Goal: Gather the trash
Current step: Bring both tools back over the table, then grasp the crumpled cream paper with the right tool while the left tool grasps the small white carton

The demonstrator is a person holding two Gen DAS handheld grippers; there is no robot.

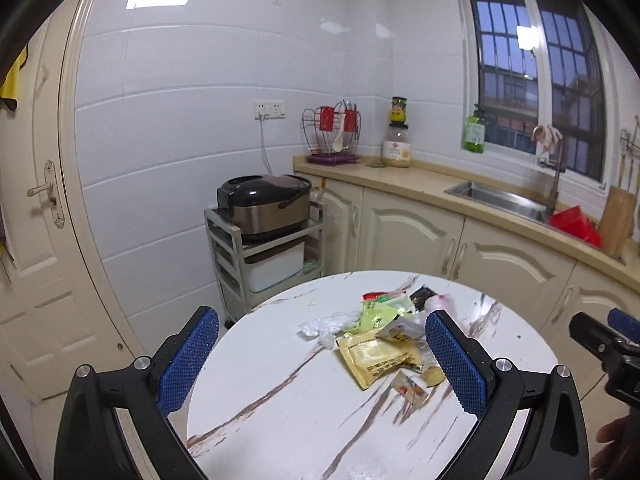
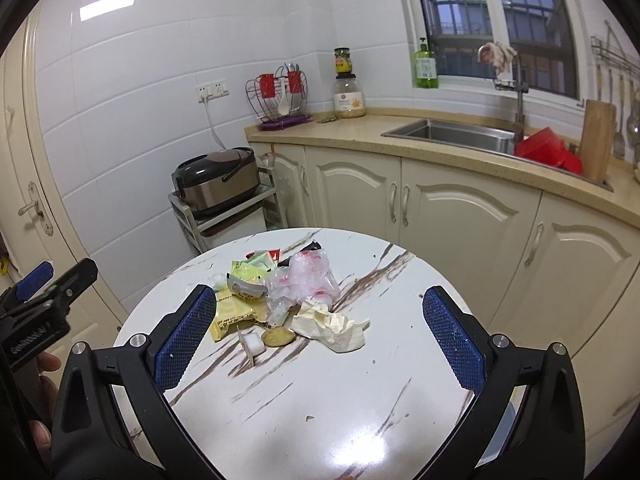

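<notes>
A pile of trash lies on the far half of a round white marble table (image 1: 280,420) (image 2: 340,400). It holds a yellow packet (image 1: 372,356) (image 2: 230,314), green wrappers (image 1: 378,314) (image 2: 252,268), clear plastic bags (image 2: 304,280), crumpled cream paper (image 2: 332,322), a small white cup (image 2: 252,342) and a brown food scrap (image 2: 278,337). My left gripper (image 1: 320,364) is open and empty, above the table's near left side. My right gripper (image 2: 320,336) is open and empty, with the pile ahead between its fingers. Each gripper shows at the edge of the other's view.
Behind the table a rice cooker (image 1: 264,204) sits on a small shelf cart. A cream counter (image 1: 400,184) runs right with a sink (image 2: 452,132), red basin (image 2: 548,154), jars and utensil rack. A door (image 1: 36,240) stands at left.
</notes>
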